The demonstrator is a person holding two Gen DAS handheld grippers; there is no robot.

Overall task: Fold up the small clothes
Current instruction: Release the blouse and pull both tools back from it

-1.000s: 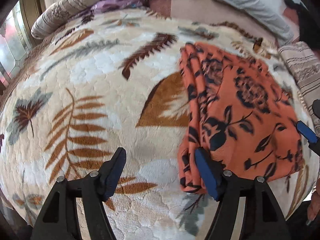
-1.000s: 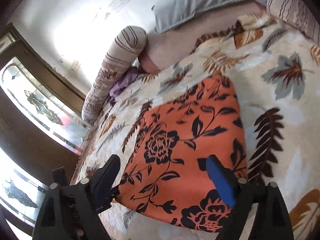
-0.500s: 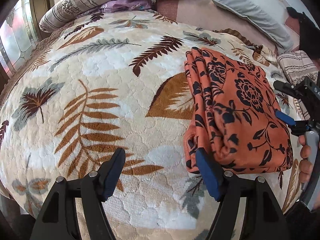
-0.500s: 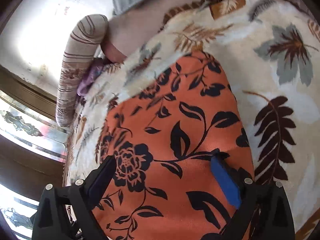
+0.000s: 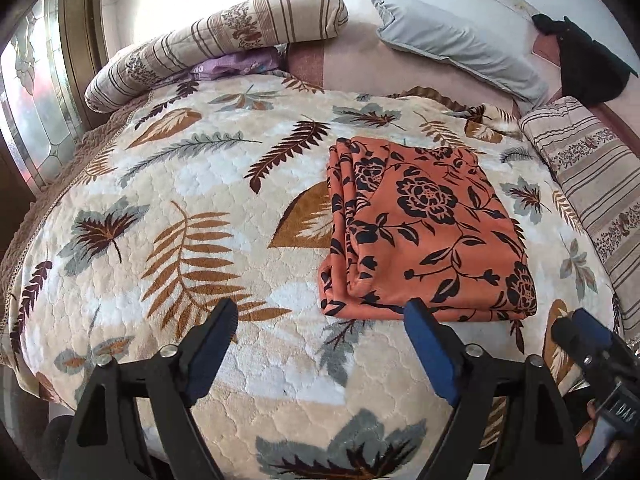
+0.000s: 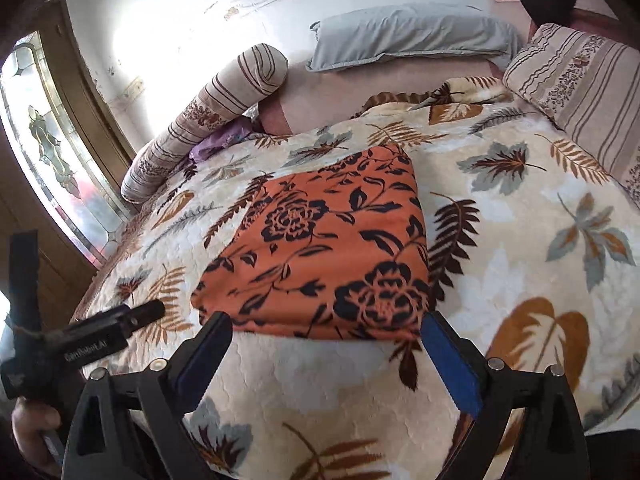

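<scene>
Orange cloth with black flowers (image 5: 424, 232) — now lying alone on the bed (image 5: 168, 208), folded into a thick, squarish packet. Half a second ago pressed close under both tools; now clear of them, with a strip of leaf-patterned blanket showing between its near edge and the tips. Pulled back and up, then: left gripper (image 5: 320, 332) hanging wide and holding nothing, right gripper (image 6: 326, 346) equally wide and bare, just short of the near edge. Read as a fold finished and let go rather than one in progress — probably the end of work on this piece, unless one more halving is wanted.

Flat on top, smooth, no loose sleeve or corner trailing out. Several layers stacked and visible along the left side in the left wrist view, slightly fanned and uneven there; near edge rounded and tidy, right side neat. Placed right of the bed's middle, well apart from the striped bolster (image 5: 216, 40) and grey pillow (image 5: 460, 48) at the head, nearer the striped cushion (image 5: 588, 176).
</scene>
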